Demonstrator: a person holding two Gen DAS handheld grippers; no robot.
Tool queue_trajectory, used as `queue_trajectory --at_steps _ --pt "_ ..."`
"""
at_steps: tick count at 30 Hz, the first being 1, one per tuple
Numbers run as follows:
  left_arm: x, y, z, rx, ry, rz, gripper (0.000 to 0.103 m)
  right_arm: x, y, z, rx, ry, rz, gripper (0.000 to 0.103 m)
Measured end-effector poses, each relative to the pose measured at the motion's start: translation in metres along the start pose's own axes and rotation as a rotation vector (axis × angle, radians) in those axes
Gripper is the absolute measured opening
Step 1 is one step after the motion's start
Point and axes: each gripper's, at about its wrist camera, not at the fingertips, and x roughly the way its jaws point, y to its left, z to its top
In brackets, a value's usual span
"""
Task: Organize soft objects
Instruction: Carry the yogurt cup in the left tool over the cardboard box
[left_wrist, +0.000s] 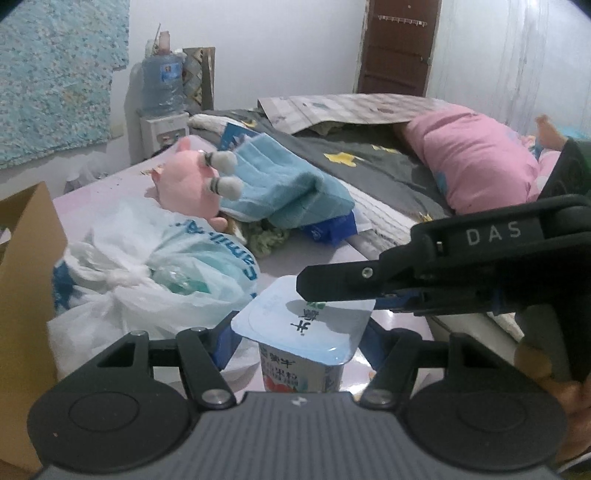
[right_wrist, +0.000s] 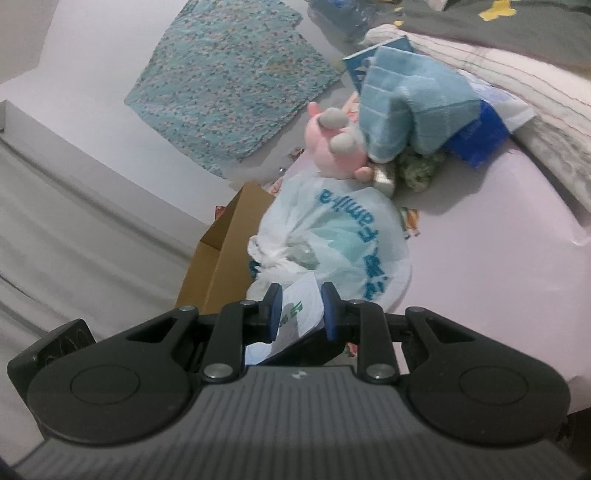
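A yogurt cup (left_wrist: 301, 341) with a pale blue foil lid is clamped upright between the blue pads of the left claw (left_wrist: 299, 341), above the bed's pink sheet (left_wrist: 388, 254). Its lid's edge is pinched by the nearly closed right claw (left_wrist: 332, 291). A tied white plastic bag (left_wrist: 155, 269), pink plush toy (left_wrist: 188, 181) and blue towel (left_wrist: 284, 184) lie behind.

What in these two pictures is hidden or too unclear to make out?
- Yogurt cup, left wrist view: its base is hidden behind the left gripper; the foil print is partly covered by the right gripper.
- White plastic bag, both views: knotted shut, contents only vague green shapes.
- Pink plush toy, left wrist view: its lower part lies behind the bag.
- Cardboard box, right wrist view: the inside is out of sight.
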Motion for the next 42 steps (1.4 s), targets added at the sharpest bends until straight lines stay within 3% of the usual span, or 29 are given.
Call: queue_trajectory --at_steps 12,25,33,42 --pt "-0.06 0.038 0.001 -0.061 -0.115 0.065 0.067 0.017 0.078 0.0 -0.143 0.036 0.046 0.022" --pt "-0.151 0.129 -0.001 -0.198 -0.232 0.301 0.067 0.098 0.205 -0.006 -0.319 0.184 0.223 0.022" --pt "-0.168 0.183 -0.025 -0.308 -0.191 0.38 0.067 0.159 0.243 -0.029 -0.316 0.317 0.249 0.022" --pt "-0.155 0.233 -0.053 -0.462 -0.096 0.319 0.067 0.219 0.247 -0.043 -0.327 0.49 0.154 0.022"
